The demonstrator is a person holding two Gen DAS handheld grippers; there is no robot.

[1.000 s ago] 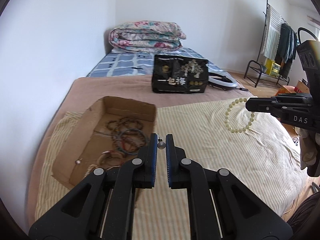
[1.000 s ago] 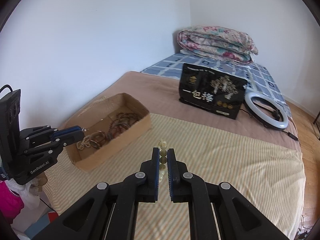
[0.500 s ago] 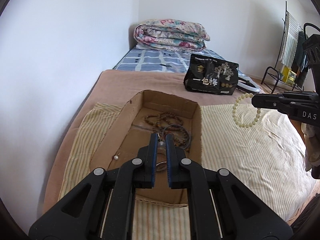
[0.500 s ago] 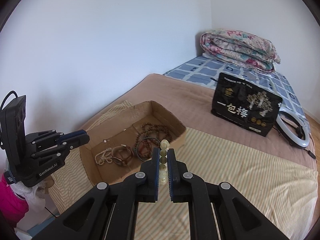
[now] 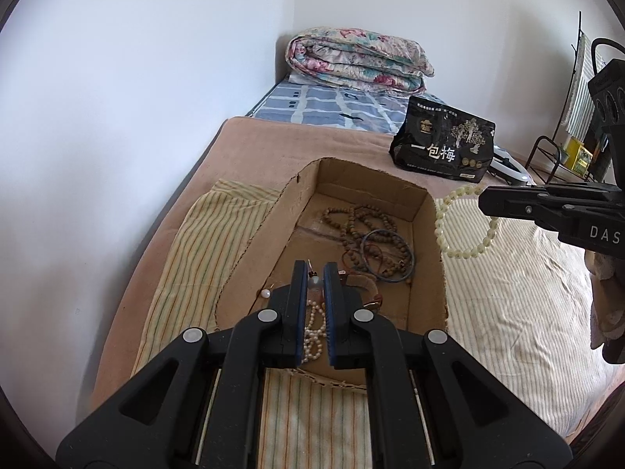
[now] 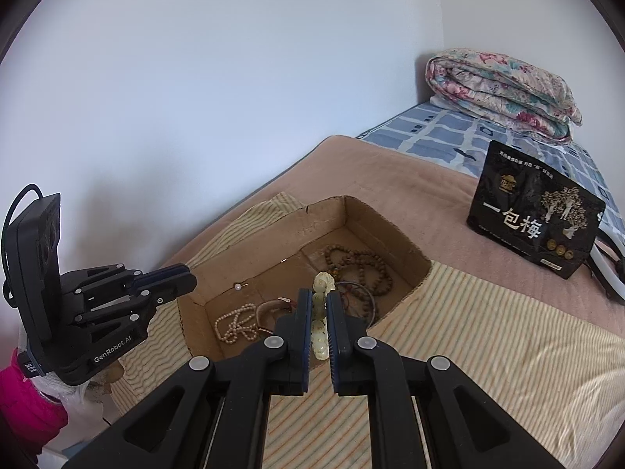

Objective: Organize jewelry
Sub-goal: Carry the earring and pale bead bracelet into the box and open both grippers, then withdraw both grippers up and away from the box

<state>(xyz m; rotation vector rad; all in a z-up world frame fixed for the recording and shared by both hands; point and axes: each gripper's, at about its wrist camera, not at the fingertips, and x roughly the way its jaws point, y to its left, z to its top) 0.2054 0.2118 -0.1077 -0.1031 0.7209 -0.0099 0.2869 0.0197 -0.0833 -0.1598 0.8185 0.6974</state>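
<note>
A cardboard box [image 5: 425,203] lies on the bed and holds brown bead strands [image 5: 363,222], a dark bangle [image 5: 386,250], a white pearl strand [image 6: 234,324] and a loose pearl [image 5: 265,293]. My left gripper [image 5: 315,273] is shut on a small pearl earring [image 5: 313,282] and hovers over the box's near end. My right gripper [image 6: 319,301] is shut on a pale green bead bracelet [image 6: 321,312], which hangs as a loop [image 5: 461,230] just past the box's right wall. The left gripper also shows in the right wrist view [image 6: 183,277].
A black snack bag [image 5: 443,144] stands behind the box, with a white ring light [image 5: 508,164] beside it. A folded floral quilt [image 5: 355,58] lies at the bed's head. The wall runs along the left. A clothes rack [image 5: 562,129] stands far right.
Both grippers have moved toward the box. The left now hovers over its near end with the earring; the right has carried the bracelet up to the box's right wall.
</note>
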